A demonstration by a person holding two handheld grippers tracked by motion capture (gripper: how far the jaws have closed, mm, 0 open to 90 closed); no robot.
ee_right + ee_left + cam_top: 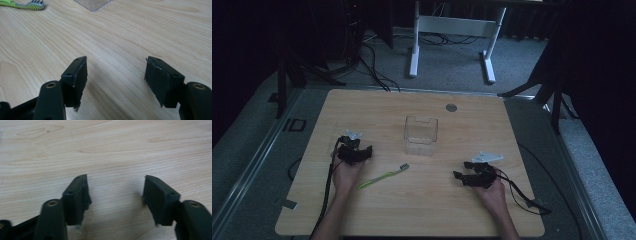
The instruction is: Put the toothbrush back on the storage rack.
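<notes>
A green toothbrush point(384, 177) with a grey bristle head lies flat on the wooden table point(362, 105), between my two hands. Its head point(35, 5) shows at the top left of the right gripper view. A clear plastic box point(420, 135) stands upright behind it near the table's middle. My left gripper point(362, 150) rests left of the toothbrush, open, with only bare wood between its jaws point(116, 192). My right gripper point(462, 170) lies at the right, pointing left, open and empty point(116, 72). The box's corner point(93, 4) sits ahead of it.
A round grey grommet point(451, 107) is set in the table near its far edge. Cables trail from both grippers over the front edge. A white desk frame point(452, 40) and dark stands rise from the carpet beyond the table.
</notes>
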